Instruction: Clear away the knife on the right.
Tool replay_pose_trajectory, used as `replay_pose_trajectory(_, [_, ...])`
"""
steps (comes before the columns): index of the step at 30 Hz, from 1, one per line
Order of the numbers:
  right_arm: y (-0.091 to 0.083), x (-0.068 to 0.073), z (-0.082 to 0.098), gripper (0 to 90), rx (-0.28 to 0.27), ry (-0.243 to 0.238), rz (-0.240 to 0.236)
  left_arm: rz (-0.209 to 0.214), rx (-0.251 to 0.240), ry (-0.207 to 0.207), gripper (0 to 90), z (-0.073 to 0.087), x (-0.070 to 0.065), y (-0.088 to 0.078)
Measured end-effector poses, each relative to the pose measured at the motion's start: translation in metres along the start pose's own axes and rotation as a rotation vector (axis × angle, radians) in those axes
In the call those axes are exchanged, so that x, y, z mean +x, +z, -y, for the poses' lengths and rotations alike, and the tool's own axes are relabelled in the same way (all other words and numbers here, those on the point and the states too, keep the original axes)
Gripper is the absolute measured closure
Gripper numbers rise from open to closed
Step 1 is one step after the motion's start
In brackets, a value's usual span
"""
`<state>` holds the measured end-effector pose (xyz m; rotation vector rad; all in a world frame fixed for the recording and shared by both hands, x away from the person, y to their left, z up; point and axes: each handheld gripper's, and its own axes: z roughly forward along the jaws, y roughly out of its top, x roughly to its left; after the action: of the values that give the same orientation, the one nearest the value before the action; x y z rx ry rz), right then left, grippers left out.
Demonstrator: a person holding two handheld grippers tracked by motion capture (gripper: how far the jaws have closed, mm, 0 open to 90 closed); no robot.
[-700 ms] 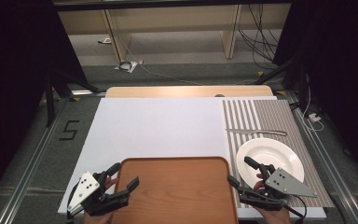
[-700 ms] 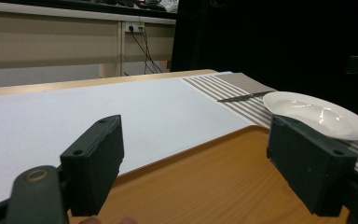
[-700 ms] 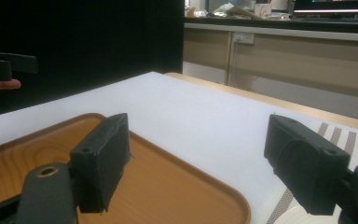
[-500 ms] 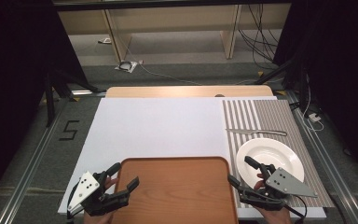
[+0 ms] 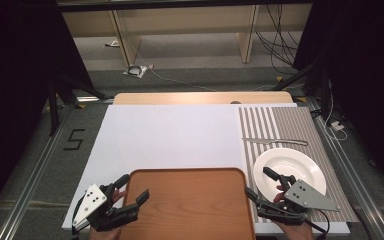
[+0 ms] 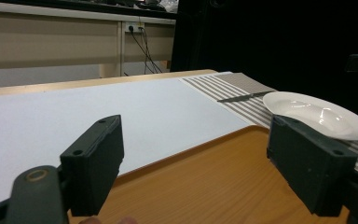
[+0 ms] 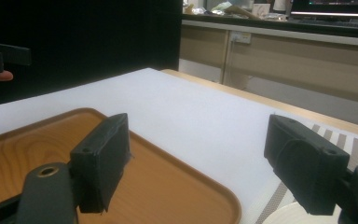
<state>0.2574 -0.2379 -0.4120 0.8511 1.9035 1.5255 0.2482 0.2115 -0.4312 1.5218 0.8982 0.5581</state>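
Little changed since the earlier frames, left gripper [image 5: 131, 189] and right gripper [image 5: 260, 182] still spread wide, astride the wooden tray [image 5: 187, 205] at near edge, white plate [image 5: 290, 170] right on striped mat [image 5: 280, 125], knife [image 5: 275, 141] beyond, dark room

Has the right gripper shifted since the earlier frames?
No. The right gripper sits at the same spot between the tray corner and the plate.

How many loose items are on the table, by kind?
Tray: 1
Plate: 1
Knife: 1
Striped placemat: 1
Total: 4
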Motion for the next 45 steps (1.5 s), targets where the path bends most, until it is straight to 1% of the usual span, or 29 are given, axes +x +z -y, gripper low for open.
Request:
replay_pose_trajectory(5, [-0.001,-0.002,-0.002,23.5,0.007,-0.009,0.008,0.0,0.001,0.0,18.7,0.0,0.0,0.0])
replay_pose_trajectory(13, [0.0,-0.009,-0.006,23.5,0.044,-0.018,0.03,-0.002,0.002,0.001,18.7,0.0,0.0,0.0])
replay_pose_trajectory(18, [0.001,-0.014,-0.012,23.3,0.067,-0.054,0.062,-0.005,0.002,-0.001,18.7,0.0,0.001,0.001])
replay_pose_trajectory(19, [0.001,-0.014,-0.012,23.3,0.08,-0.056,0.067,-0.005,0.002,-0.002,18.7,0.0,0.001,0.001])
replay_pose_trajectory(20, [0.001,-0.014,-0.012,23.3,0.08,-0.056,0.067,-0.005,0.002,-0.002,18.7,0.0,0.001,0.001])
replay_pose_trajectory(21, [0.003,-0.017,-0.013,23.3,0.103,-0.083,0.083,-0.006,0.002,-0.001,18.7,0.0,0.001,0.001])
replay_pose_trajectory(24, [0.005,-0.022,-0.016,23.3,0.122,-0.099,0.09,-0.008,0.002,-0.002,18.7,0.0,0.001,0.001])
replay_pose_trajectory(27, [0.007,-0.03,-0.021,23.3,0.153,-0.114,0.108,-0.01,0.003,-0.002,18.7,0.0,0.001,0.001])
replay_pose_trajectory(28, [0.007,-0.035,-0.023,23.3,0.162,-0.115,0.113,-0.012,0.002,-0.003,18.7,0.0,0.001,0.0])
replay_pose_trajectory(29, [0.007,-0.035,-0.023,23.3,0.162,-0.115,0.113,-0.012,0.002,-0.003,18.7,0.0,0.001,0.0])
replay_pose_trajectory(30, [0.008,-0.038,-0.025,23.4,0.169,-0.117,0.118,-0.013,0.001,-0.003,18.7,0.001,0.001,0.001])
replay_pose_trajectory(31, [0.01,-0.048,-0.028,24.1,0.181,-0.116,0.131,-0.015,0.001,-0.005,18.7,0.001,0.002,0.001])
replay_pose_trajectory(33, [0.013,-0.056,-0.031,23.4,0.205,-0.114,0.143,-0.019,-0.001,-0.011,18.7,0.001,0.003,0.0])
replay_pose_trajectory(36, [0.016,-0.067,-0.035,22.9,0.243,-0.11,0.144,-0.02,-0.002,-0.009,18.7,0.001,0.003,0.0])
replay_pose_trajectory(39, [0.018,-0.076,-0.039,22.9,0.266,-0.114,0.145,-0.019,-0.001,-0.01,18.7,0.001,0.003,0.0])
replay_pose_trajectory(45, [0.027,-0.092,-0.04,22.8,0.327,-0.108,0.159,-0.019,-0.001,-0.007,18.7,0.001,0.003,0.0])
